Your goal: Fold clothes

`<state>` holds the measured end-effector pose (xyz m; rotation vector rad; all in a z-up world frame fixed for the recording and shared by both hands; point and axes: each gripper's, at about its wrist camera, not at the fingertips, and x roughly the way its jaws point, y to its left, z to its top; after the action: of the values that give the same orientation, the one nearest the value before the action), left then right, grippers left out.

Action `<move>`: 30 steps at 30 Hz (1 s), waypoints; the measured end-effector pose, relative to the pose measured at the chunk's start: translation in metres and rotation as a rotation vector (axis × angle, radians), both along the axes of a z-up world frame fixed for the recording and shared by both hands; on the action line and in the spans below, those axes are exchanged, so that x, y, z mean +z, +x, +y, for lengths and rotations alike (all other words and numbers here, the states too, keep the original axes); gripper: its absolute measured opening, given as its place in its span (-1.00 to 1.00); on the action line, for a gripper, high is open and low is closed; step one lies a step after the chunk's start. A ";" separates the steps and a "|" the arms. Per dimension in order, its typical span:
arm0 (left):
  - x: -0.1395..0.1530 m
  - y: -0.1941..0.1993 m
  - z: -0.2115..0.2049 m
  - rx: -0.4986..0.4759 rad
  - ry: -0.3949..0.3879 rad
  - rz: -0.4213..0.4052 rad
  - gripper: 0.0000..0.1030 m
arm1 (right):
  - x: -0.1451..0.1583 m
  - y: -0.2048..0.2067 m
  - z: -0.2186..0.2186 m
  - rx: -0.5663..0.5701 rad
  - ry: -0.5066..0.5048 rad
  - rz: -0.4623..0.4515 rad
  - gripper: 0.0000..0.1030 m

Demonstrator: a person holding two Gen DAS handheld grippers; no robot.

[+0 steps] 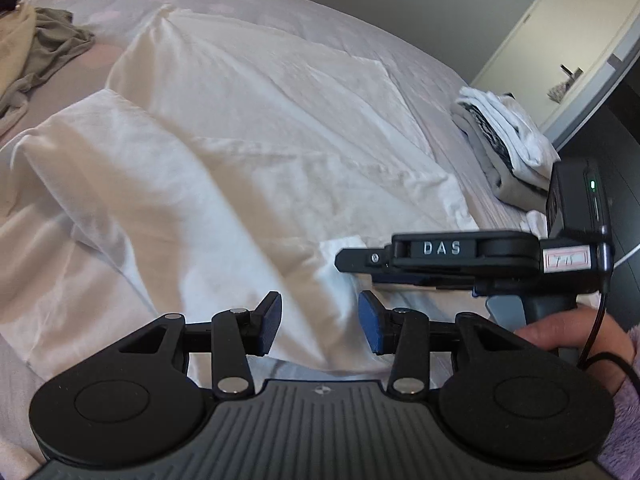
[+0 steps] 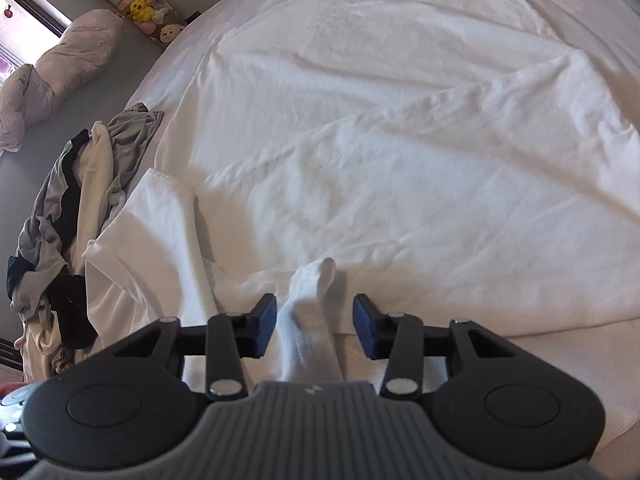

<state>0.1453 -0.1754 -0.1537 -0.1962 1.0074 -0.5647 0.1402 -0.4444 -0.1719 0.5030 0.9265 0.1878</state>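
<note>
Both tongs were open over the bed (image 1: 420, 64). The left gripper (image 1: 320, 324) had its blue pads spread wide with nothing between them, the white garment (image 1: 224, 128) lying spread out just ahead of it. The right gripper (image 2: 315, 326) was open too, a bunched white fold (image 2: 310, 312) poking up between its fingers, ungripped. An unfolded pile (image 2: 60, 216) sat off left, a folded stack (image 1: 504, 136) ahead right of the left gripper.

Left tongs (image 1: 320, 322) and right tongs (image 2: 315, 325) both gape wide, blue pads (image 2: 267, 325) apart, gripping nothing
</note>
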 end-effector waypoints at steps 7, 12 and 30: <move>0.028 0.013 0.043 0.129 -0.004 -0.052 -0.22 | 0.010 -0.004 0.004 0.001 0.030 -0.055 -0.91; 0.062 0.035 0.089 0.191 0.080 -0.105 -0.17 | 0.040 -0.009 -0.003 -0.020 0.045 -0.129 -0.91; 0.009 0.060 0.078 -0.432 0.714 -0.221 -0.06 | 0.033 0.011 -0.079 -0.228 0.046 -0.129 -0.91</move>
<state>0.2054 -0.0973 -0.1445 0.7170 0.9797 -0.5654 0.1513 -0.5239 -0.1394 0.6275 0.7336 0.0344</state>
